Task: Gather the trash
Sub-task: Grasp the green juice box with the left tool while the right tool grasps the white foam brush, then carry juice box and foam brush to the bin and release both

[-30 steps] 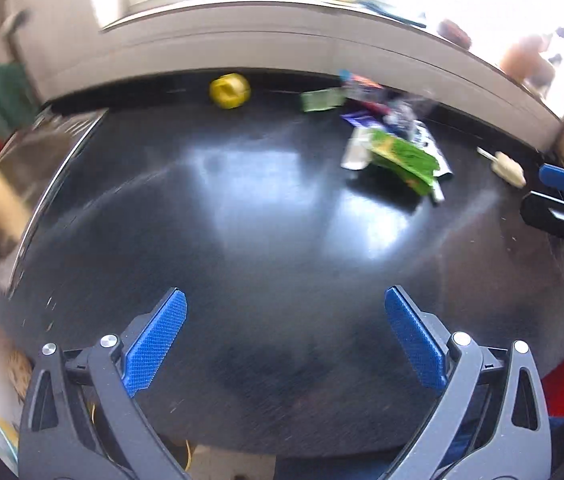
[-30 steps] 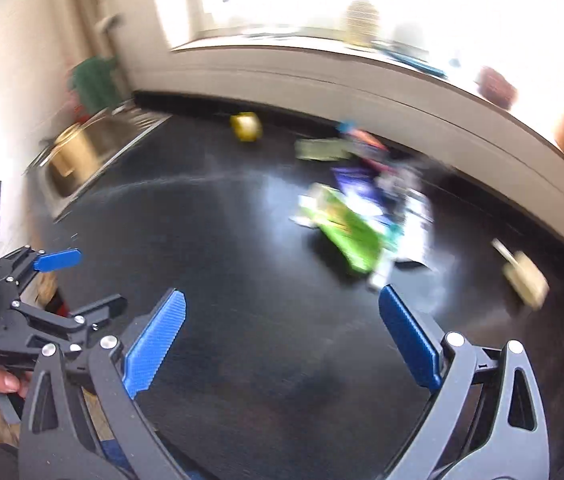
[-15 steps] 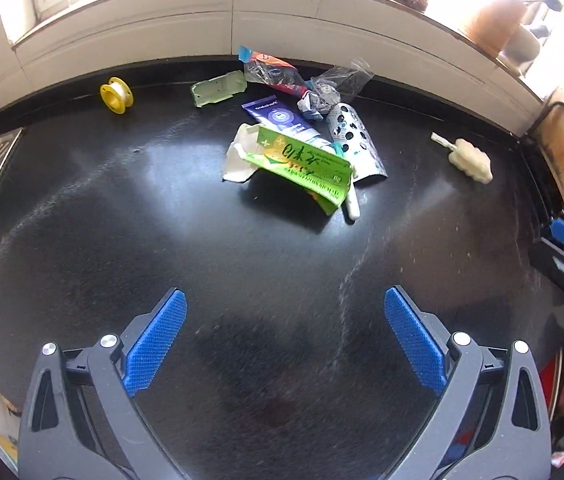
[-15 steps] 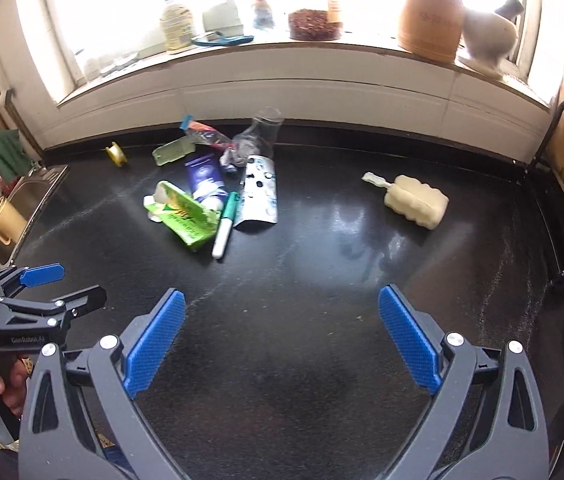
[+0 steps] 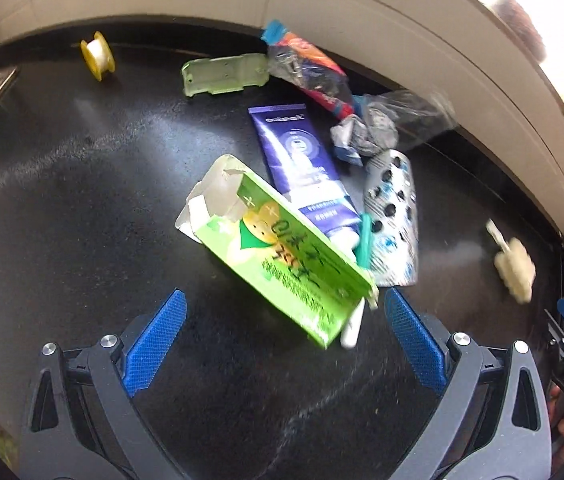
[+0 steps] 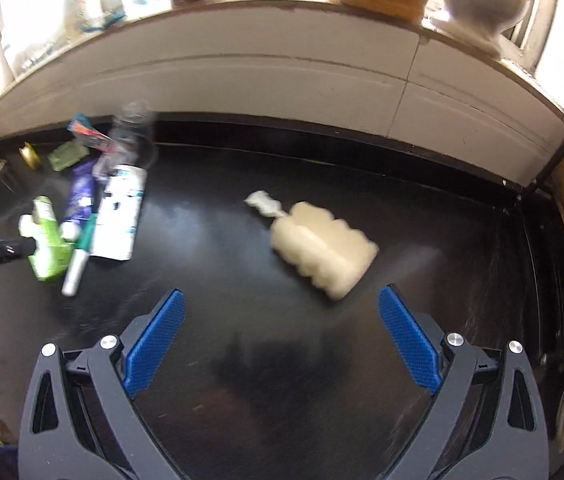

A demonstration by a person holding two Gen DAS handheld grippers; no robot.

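Jaws spread wide and empty, the left gripper (image 5: 282, 344) lined up on a torn green carton (image 5: 282, 248) atop the countertop litter, while the right gripper (image 6: 279, 344), equally agape, faced a cream sponge (image 6: 322, 246).

Green carton (image 5: 282, 256), purple tube (image 5: 302, 168), yellow spool (image 5: 97, 56), cream sponge (image 6: 322, 246), black counter (image 5: 81, 200).

Black counter (image 5: 81, 208); trash pile (image 5: 306, 200); sponge (image 6: 322, 250)
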